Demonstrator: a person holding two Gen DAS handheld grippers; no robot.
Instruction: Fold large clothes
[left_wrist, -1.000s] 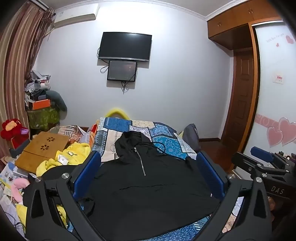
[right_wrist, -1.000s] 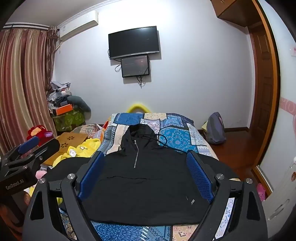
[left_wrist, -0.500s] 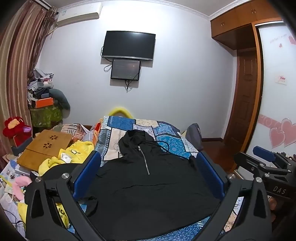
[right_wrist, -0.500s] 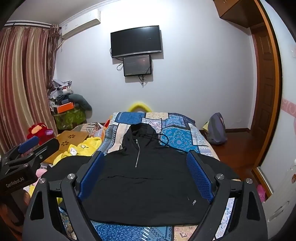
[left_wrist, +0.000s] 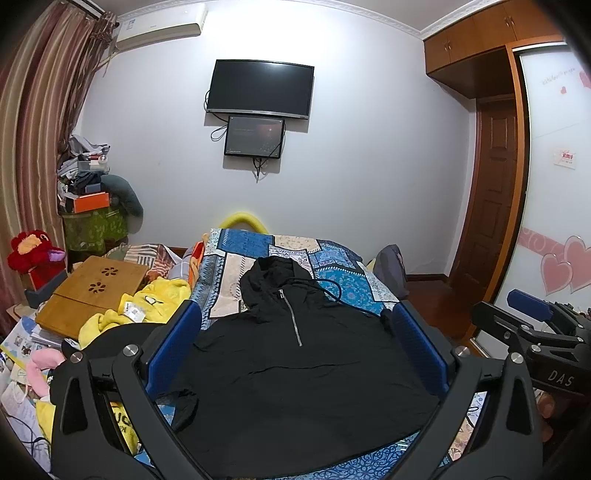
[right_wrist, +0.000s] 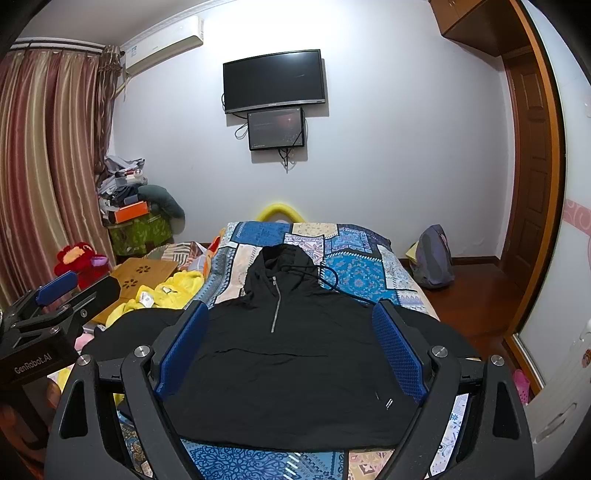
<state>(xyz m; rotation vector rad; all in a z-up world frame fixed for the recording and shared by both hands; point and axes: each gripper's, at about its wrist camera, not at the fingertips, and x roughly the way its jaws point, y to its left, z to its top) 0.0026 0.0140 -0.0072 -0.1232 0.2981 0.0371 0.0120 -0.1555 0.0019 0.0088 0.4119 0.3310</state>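
Black fabric hoodie with a short metal zipper (left_wrist: 295, 354) (right_wrist: 284, 354) lies flat on the bed with the blue patchwork-pattern cover (left_wrist: 347, 288) (right_wrist: 354, 273), front side up. Its long axis runs from me toward the far wall: the hood points away, toward the wall, and the straight hem is near me. The cloth looks thin and matte, with some soft wrinkles across the chest. A thin black drawstring makes a loop on the bed cover beside the hood, on the right side. One sleeve hangs over the left edge of the bed.

I hold my left claw (left_wrist: 295, 350) and my right claw (right_wrist: 291, 347) above the near part of the hoodie. Both are wide open and hold nothing; their blue textured rubber pads (left_wrist: 173, 350) (right_wrist: 397, 354) stand well apart, and the garment shows between them. In the left view, my right claw shows at the right edge.

A yellow fluffy garment (left_wrist: 147, 302) lies left of the bed, beside a flat wooden board with flower-shaped cut-outs (left_wrist: 92, 291).
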